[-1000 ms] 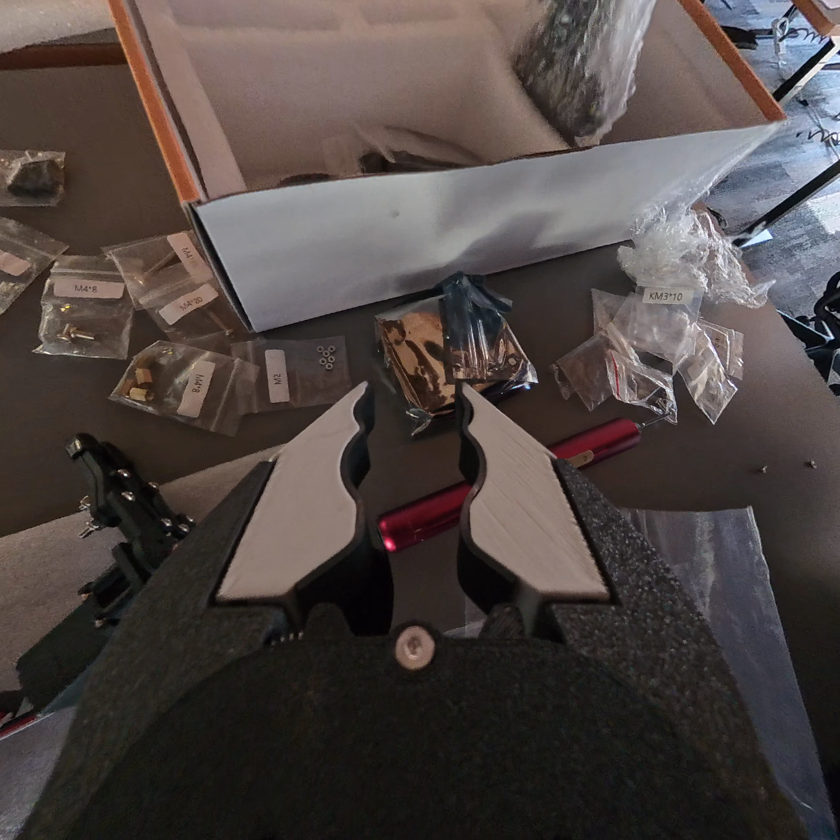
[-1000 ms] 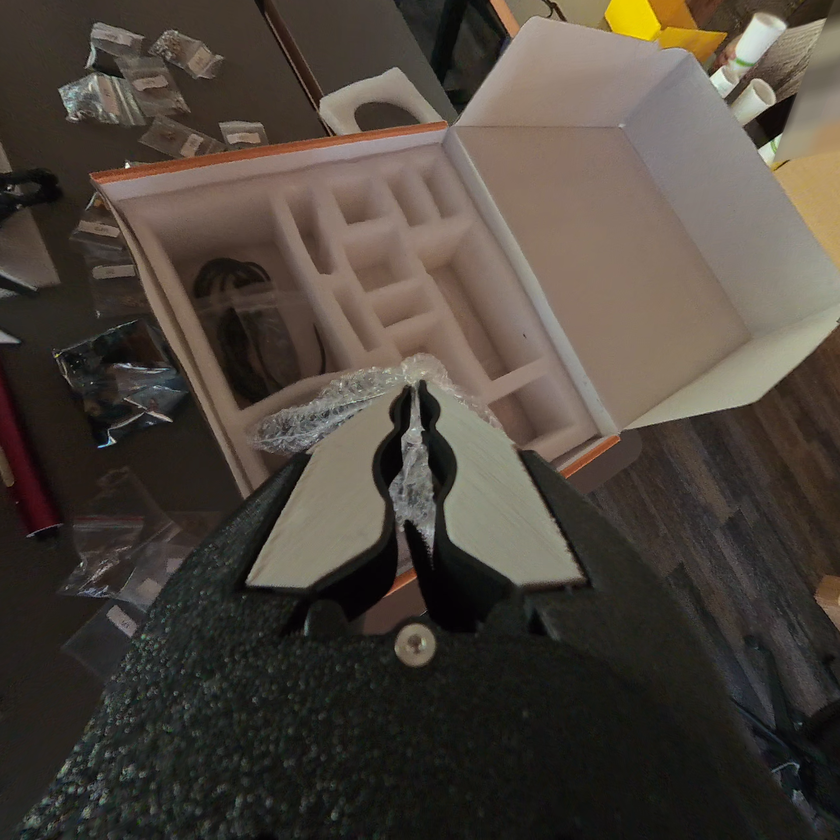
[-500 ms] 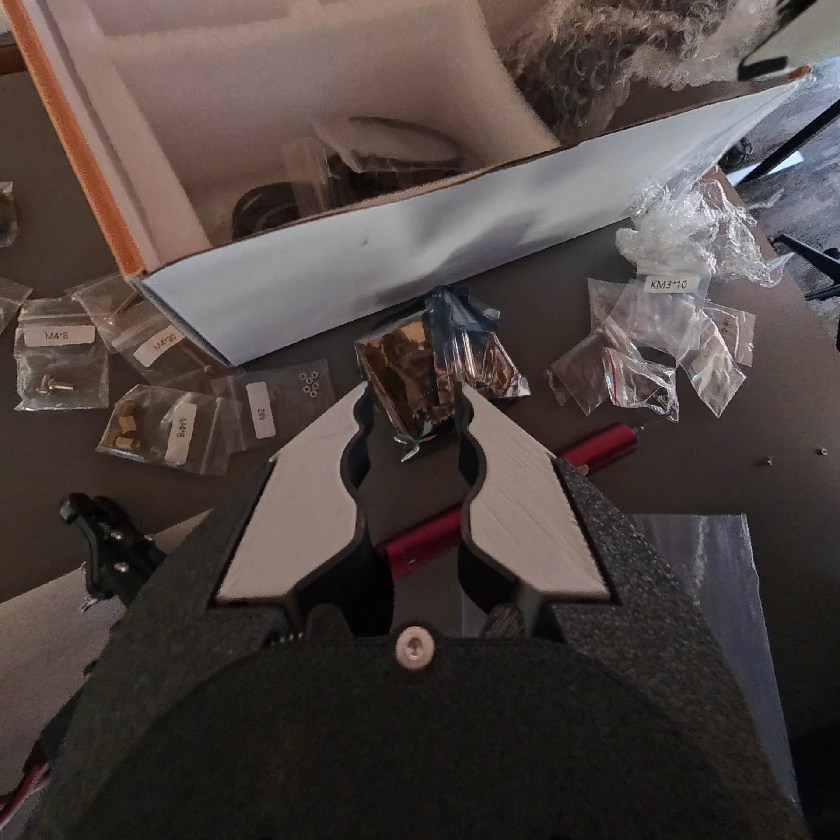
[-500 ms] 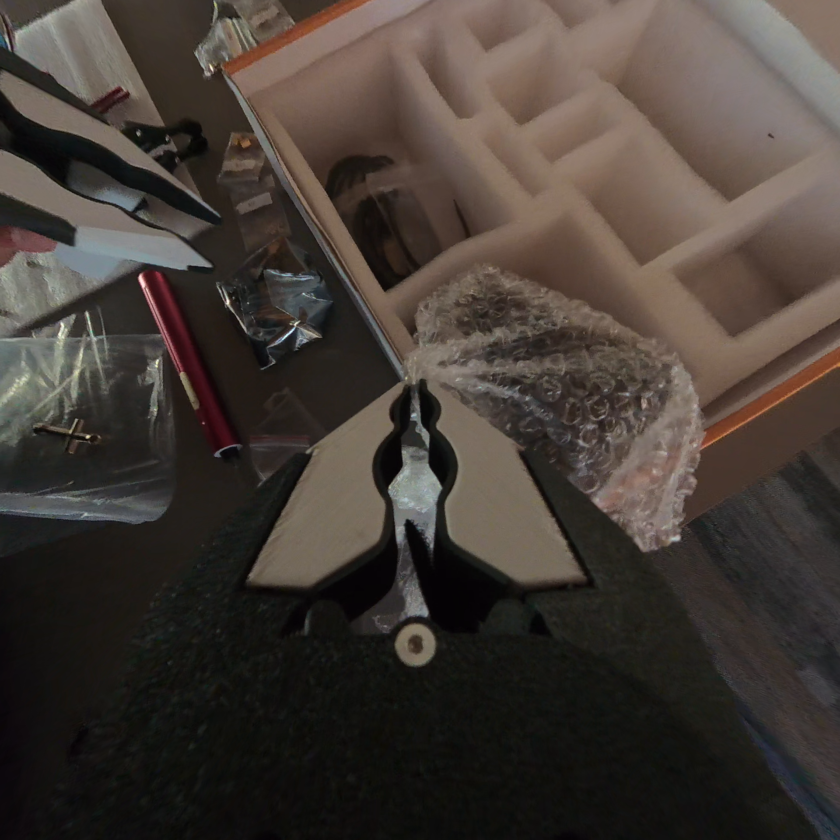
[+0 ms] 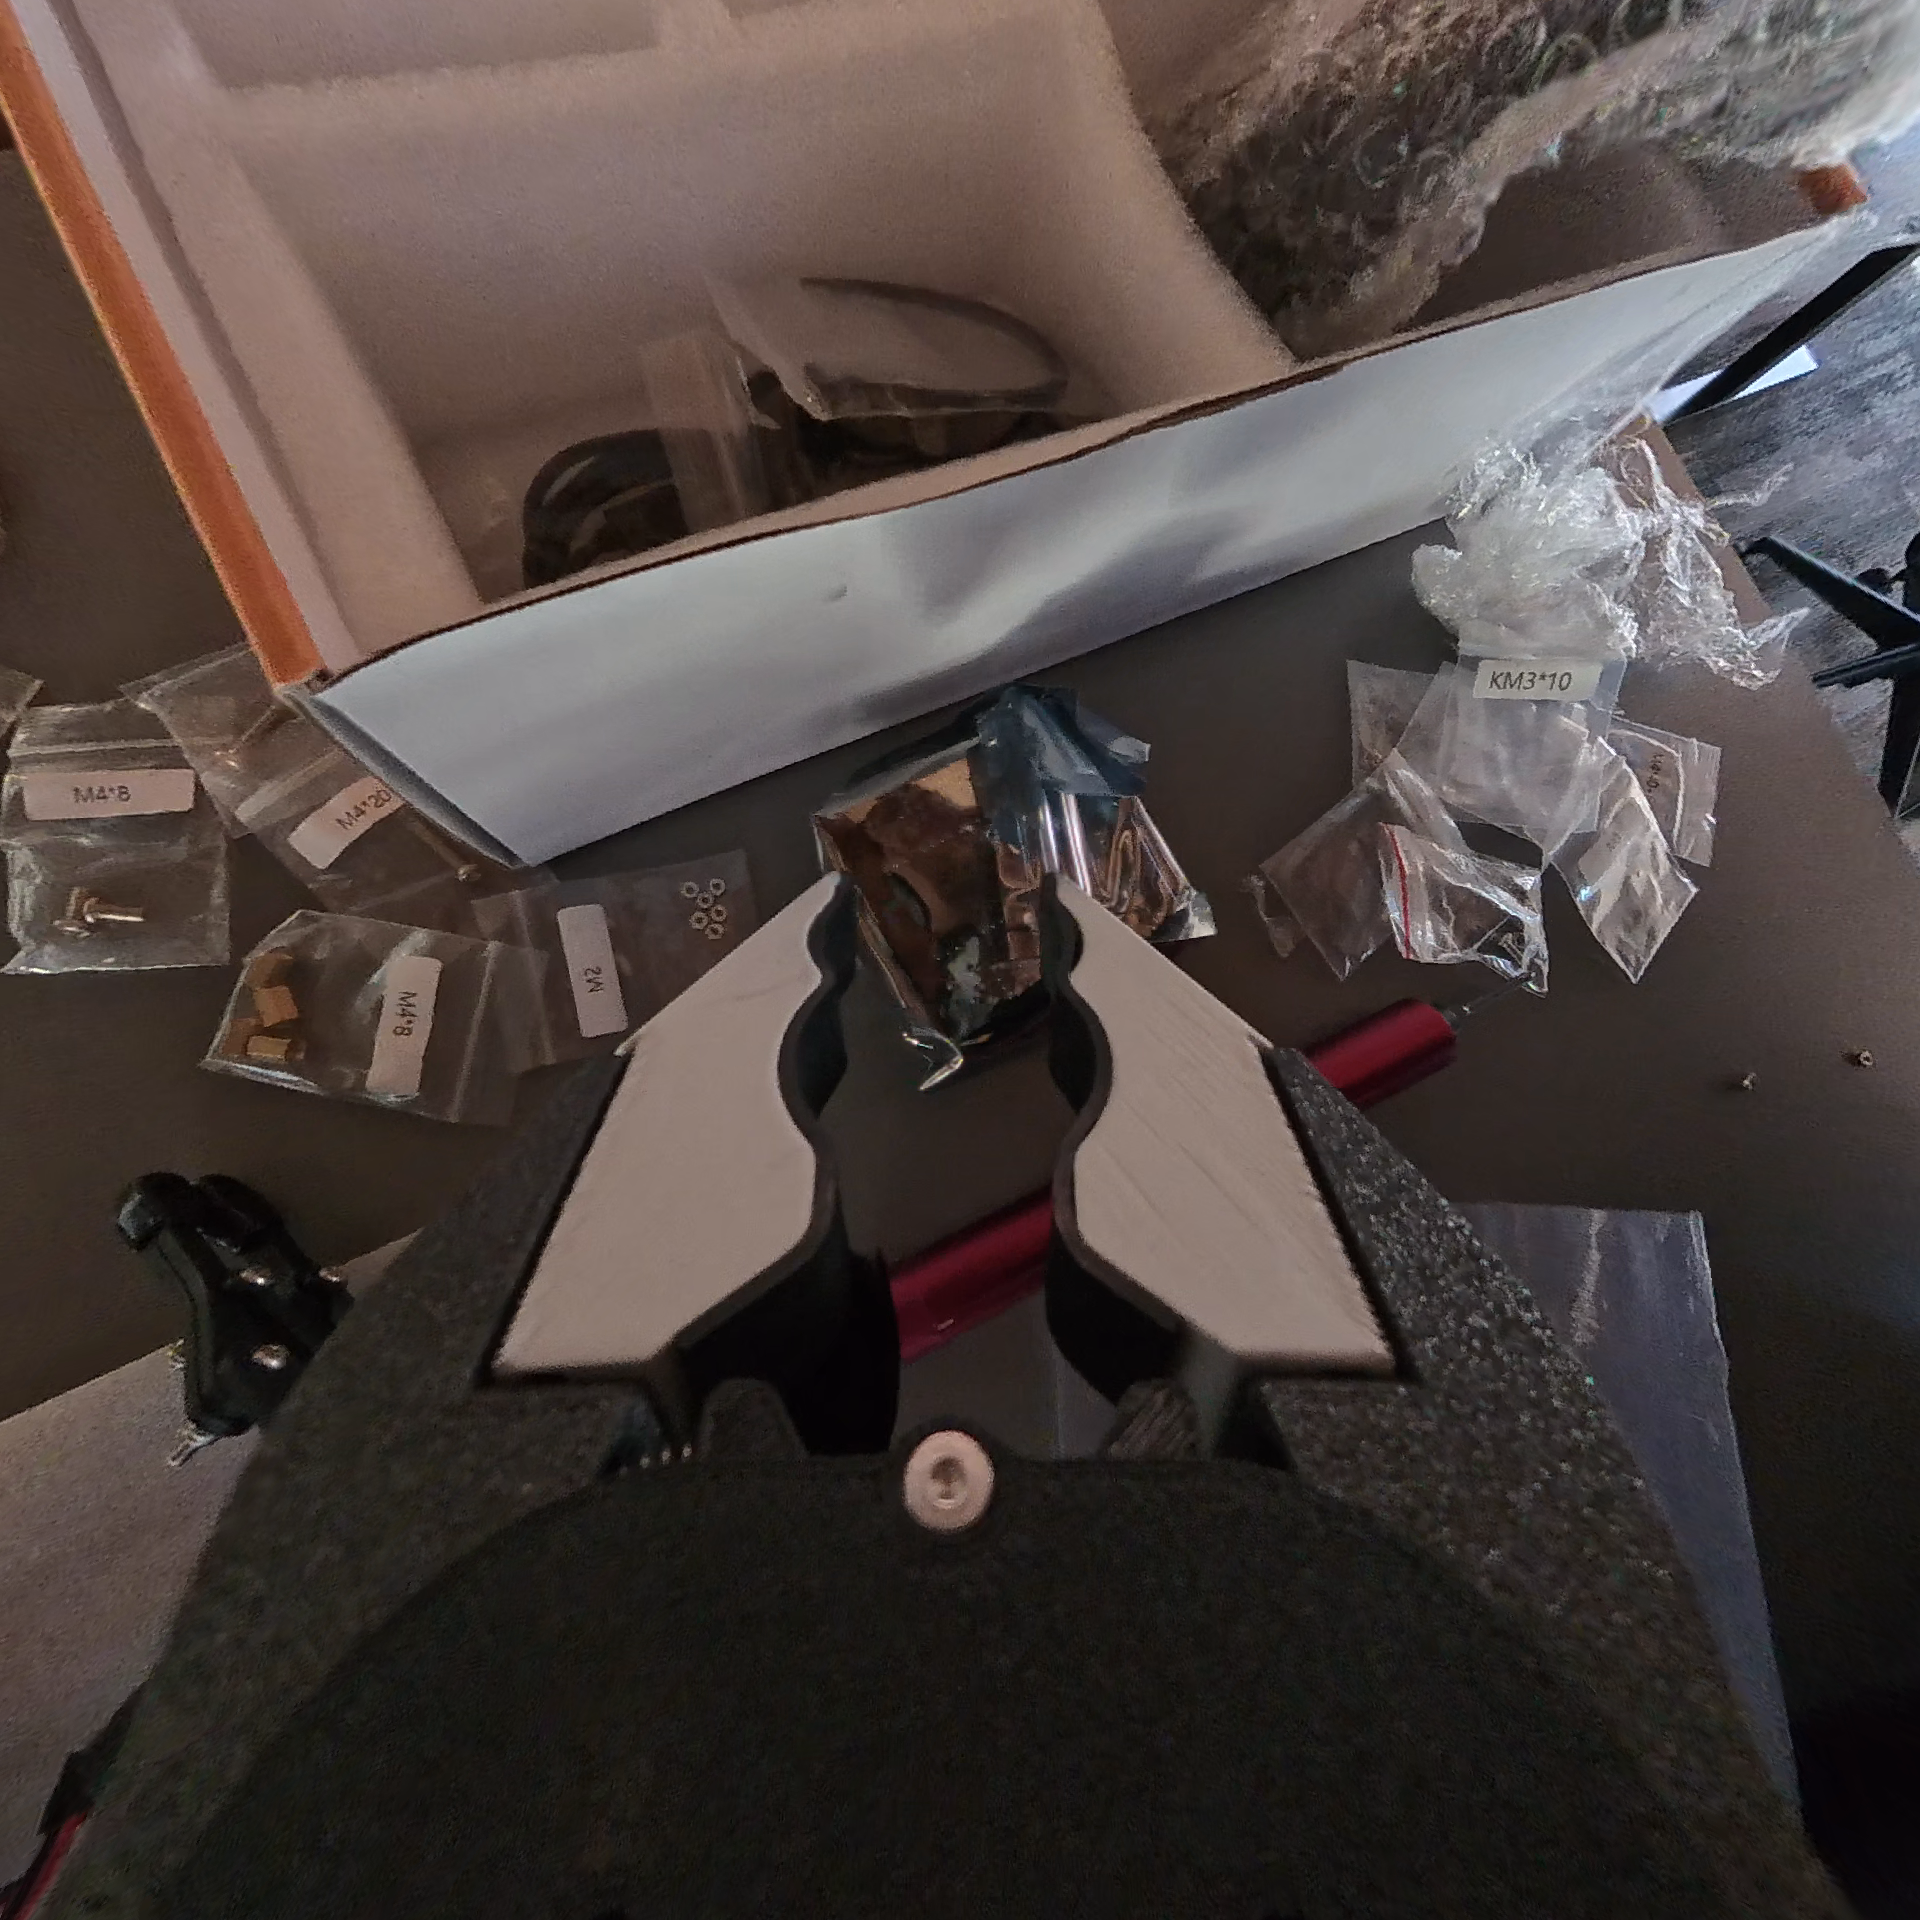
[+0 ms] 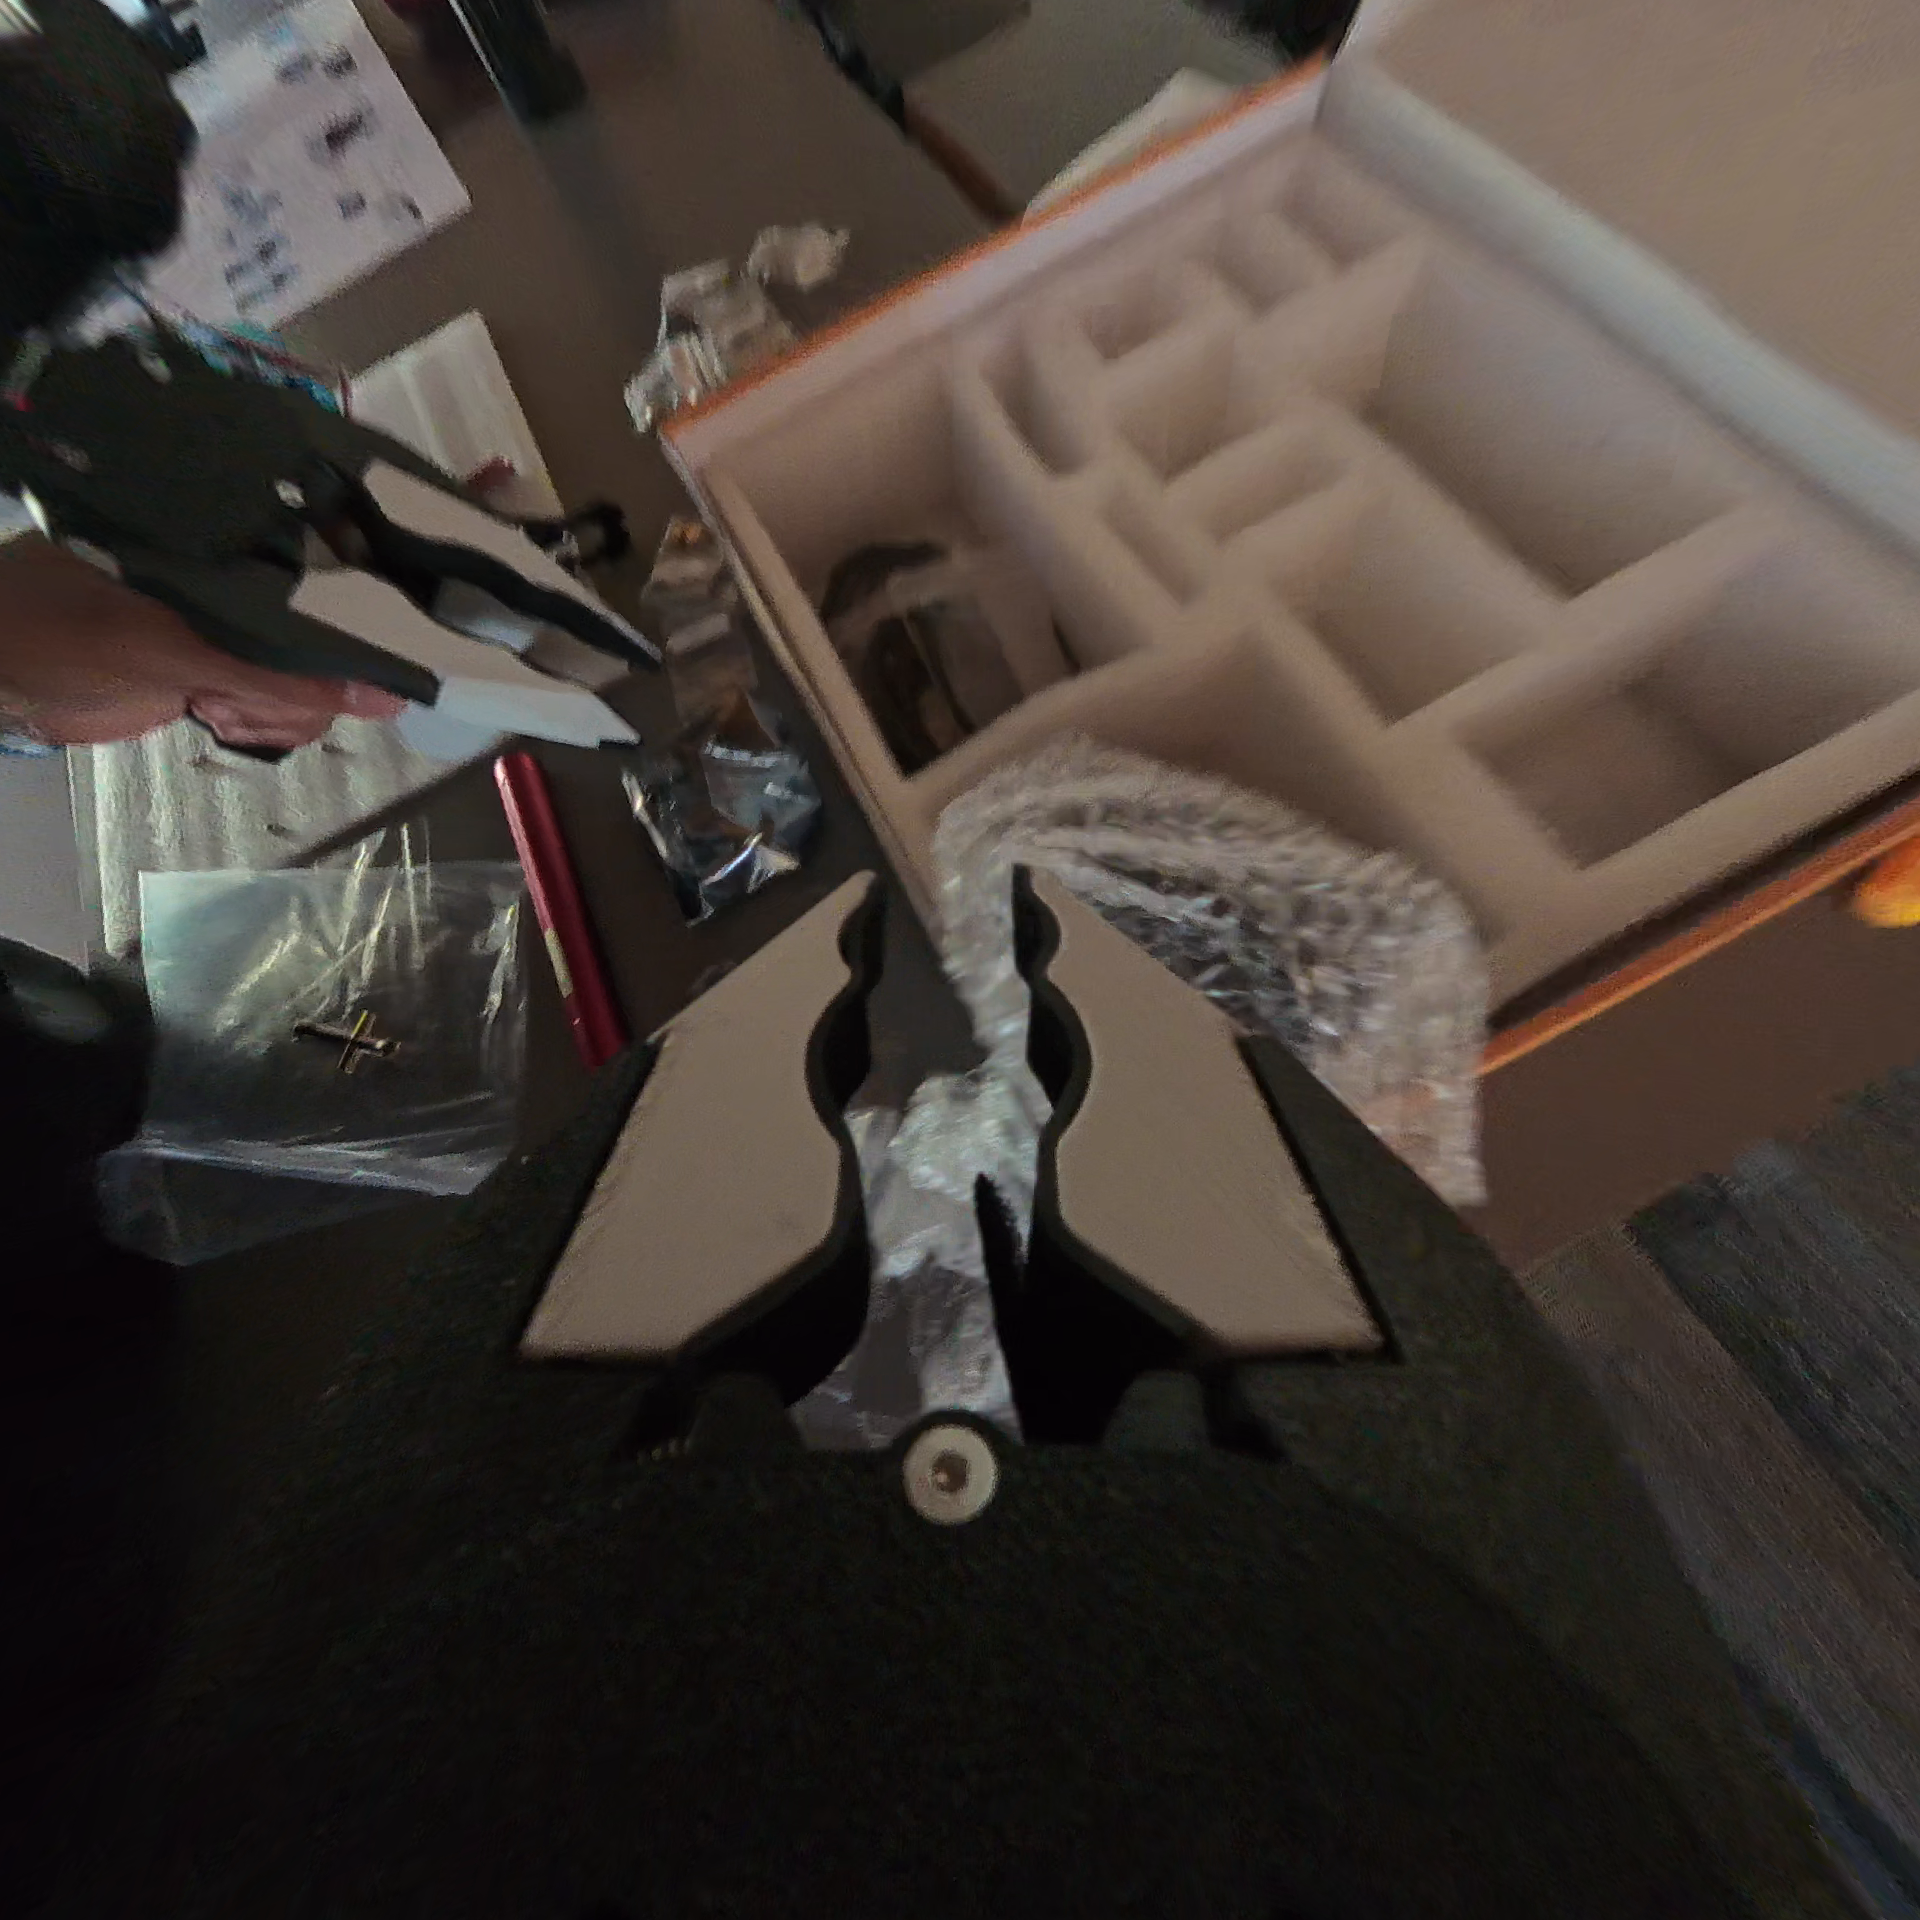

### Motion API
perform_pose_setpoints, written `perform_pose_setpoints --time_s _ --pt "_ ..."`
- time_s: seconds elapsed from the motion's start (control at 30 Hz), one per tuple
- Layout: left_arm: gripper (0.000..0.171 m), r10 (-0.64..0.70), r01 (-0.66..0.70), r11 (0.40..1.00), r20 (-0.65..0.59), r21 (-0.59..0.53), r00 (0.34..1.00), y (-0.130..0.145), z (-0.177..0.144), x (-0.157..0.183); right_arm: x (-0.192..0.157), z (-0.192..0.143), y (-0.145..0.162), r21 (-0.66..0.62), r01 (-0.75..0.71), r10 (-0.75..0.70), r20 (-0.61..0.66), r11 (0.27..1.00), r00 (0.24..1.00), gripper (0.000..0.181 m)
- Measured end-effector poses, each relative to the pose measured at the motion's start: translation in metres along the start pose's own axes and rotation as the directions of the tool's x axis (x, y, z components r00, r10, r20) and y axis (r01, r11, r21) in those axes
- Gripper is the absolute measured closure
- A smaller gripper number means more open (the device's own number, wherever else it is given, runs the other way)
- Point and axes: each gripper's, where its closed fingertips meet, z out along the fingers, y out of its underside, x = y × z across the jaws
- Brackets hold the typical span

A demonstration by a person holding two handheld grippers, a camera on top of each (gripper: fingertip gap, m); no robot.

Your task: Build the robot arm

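Note:
My left gripper [image 5: 945,894] is open, its fingertips on either side of a crumpled shiny foil bag [image 5: 956,914] that lies on the dark table in front of the box's white wall [image 5: 831,665]. My right gripper [image 6: 943,883] is open. A tail of the bubble-wrapped bundle [image 6: 1247,914] still lies loose between its fingers. The bundle rests on the near corner of the box's white foam insert [image 6: 1299,582] and also shows in the left wrist view [image 5: 1455,135]. The left gripper also shows in the right wrist view [image 6: 644,698], held by a hand, above the foil bag [image 6: 727,821].
A red metal cylinder [image 5: 1382,1049] lies under my left gripper. Several small labelled zip bags of screws [image 5: 104,862] lie left of it, with more at the right [image 5: 1475,831]. A clear plastic bag [image 6: 332,997] holds a cross-shaped tool. A black part [image 5: 229,1288] lies at the left. One gripper's finger ends stand about 20 centimetres off the other's.
My right gripper carried the bubble-wrapped bundle down to the box's near corner, then opened and let it go. My left gripper moved forward until its tips flank the foil bag.

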Motion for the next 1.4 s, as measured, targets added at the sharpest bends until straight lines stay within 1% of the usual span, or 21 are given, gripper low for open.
perform_pose_setpoints --time_s 0.1,0.17,0.2,0.23,0.27,0.37,0.4,0.43,0.47,0.57,0.63,0.73,0.8,0.83,0.93,0.97,1.0,1.13,1.3,1.37,1.4 --pt "0.137 -0.007 0.007 1.0 -0.005 0.003 1.0 0.001 0.001 -0.005 0.049 -0.025 -0.041 0.075 0.067 -0.063 -0.046 0.995 0.997 0.149" --pt "0.137 0.001 -0.001 1.0 -0.001 0.005 1.0 0.0 0.0 -0.008 0.1 -0.021 -0.059 0.061 0.114 -0.108 -0.088 0.992 0.99 0.148" --pt "0.137 0.007 -0.007 1.0 0.004 0.007 1.0 0.0 -0.001 -0.01 0.129 -0.008 -0.06 0.017 0.114 -0.111 -0.102 0.993 0.989 0.147" --pt "0.137 0.012 -0.012 1.0 0.009 0.007 1.0 -0.001 -0.003 -0.012 0.147 0.012 -0.049 -0.1 0.112 -0.118 -0.051 0.989 0.992 0.143" --pt "0.136 0.015 -0.015 1.0 0.014 0.007 1.0 -0.001 -0.004 -0.014 0.158 0.033 -0.035 -0.229 0.142 -0.139 0.03 0.963 0.99 0.144" --pt "0.137 0.017 -0.017 1.0 0.03 0.009 0.999 -0.002 -0.007 -0.018 0.192 0.089 -0.001 -0.487 0.227 -0.202 0.105 0.843 0.974 0.136" --pt "0.137 0.016 -0.016 1.0 0.036 0.008 0.999 -0.002 -0.008 -0.02 0.204 0.1 0.004 -0.546 0.275 -0.271 0.09 0.792 0.958 0.144" --pt "0.137 0.013 -0.014 1.0 0.041 0.009 0.999 -0.002 -0.008 -0.021 0.217 0.107 -0.007 -0.536 0.332 -0.37 0.039 0.776 0.928 0.16" --pt "0.137 0.009 -0.01 1.0 0.041 0.009 0.999 -0.003 -0.008 -0.021 0.22 0.111 -0.009 -0.562 0.366 -0.412 0.048 0.742 0.91 0.141" --pt "0.137 0.005 -0.006 1.0 0.034 0.009 0.999 -0.005 -0.006 -0.02 0.22 0.118 0.003 -0.696 0.358 -0.398 0.113 0.622 0.91 0.142" --pt "0.137 0.013 -0.014 1.0 0.027 0.007 1.0 -0.007 -0.004 -0.018 0.219 0.122 0.005 -0.717 0.395 -0.419 0.157 0.575 0.894 0.146" --pt "0.137 0.03 -0.03 1.0 0.033 0.0 0.999 -0.008 -0.002 -0.018 0.213 0.125 0.021 -0.784 0.38 -0.34 0.23 0.49 0.912 0.135" --pt "0.137 0.027 -0.027 1.0 0.03 0.001 0.999 -0.008 -0.001 -0.017 0.216 0.134 0.024 -0.782 0.425 -0.369 0.269 0.456 0.89 0.149" --pt "0.137 0.024 -0.024 1.0 0.025 0.002 0.999 -0.009 0.0 -0.017 0.217 0.137 0.027 -0.778 0.446 -0.382 0.286 0.442 0.879 0.15" --pt "0.137 0.027 -0.028 1.0 0.028 0.004 0.999 -0.009 0.0 -0.017 0.216 0.138 0.029 -0.765 0.472 -0.403 0.301 0.439 0.864 0.151" --pt "0.137 0.026 -0.026 1.0 0.03 0.003 0.999 -0.008 0.0 -0.017 0.217 0.138 0.028 -0.761 0.474 -0.409 0.3 0.442 0.862 0.158" --pt "0.137 0.021 -0.021 1.0 0.029 0.002 0.999 -0.007 0.0 -0.018 0.215 0.137 0.026 -0.755 0.479 -0.397 0.312 0.448 0.863 0.181" --pt "0.137 0.02 -0.02 1.0 0.026 0.001 0.999 -0.007 0.0 -0.02 0.214 0.119 0.007 -0.728 0.49 -0.434 0.289 0.479 0.853 0.181" --pt "0.137 0.016 -0.016 1.0 0.028 0.001 0.999 -0.007 0.0 -0.021 0.201 0.087 -0.037 -0.637 0.466 -0.425 0.231 0.614 0.875 0.181" --pt "0.137 0.012 -0.012 1.0 0.02 0.003 1.0 -0.007 0.0 -0.019 0.194 0.096 -0.034 -0.62 0.463 -0.406 0.244 0.633 0.881 0.181" --pt "0.137 0.015 -0.015 1.0 0.014 0.002 1.0 -0.008 0.0 -0.016 0.192 0.104 -0.025 -0.633 0.463 -0.39 0.263 0.62 0.882 0.181"
